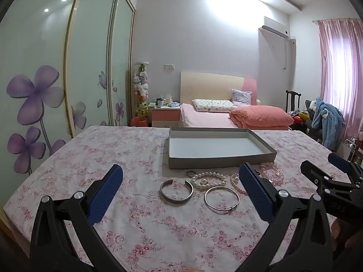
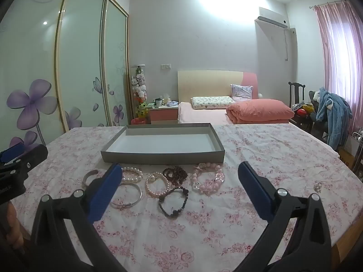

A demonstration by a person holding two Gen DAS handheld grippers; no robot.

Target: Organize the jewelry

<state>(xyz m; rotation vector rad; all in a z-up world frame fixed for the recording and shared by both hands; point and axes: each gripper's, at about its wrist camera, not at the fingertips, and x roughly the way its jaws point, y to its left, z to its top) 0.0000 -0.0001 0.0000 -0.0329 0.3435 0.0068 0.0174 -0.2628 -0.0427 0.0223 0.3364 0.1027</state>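
Note:
An empty grey shallow box sits on the floral tablecloth. In front of it lies jewelry: a silver cuff, a thin silver bangle, white pearl bracelets, a pink pearl bracelet, dark red beads, a black bead bracelet, a pink chunky bracelet and a small ring. My left gripper is open above the cuff and bangle. My right gripper is open above the bead bracelets. Both are empty.
A small clear trinket lies at the table's right. The table's right edge is close. Behind are a bed, a nightstand, sliding wardrobe doors and a chair with a blue robe.

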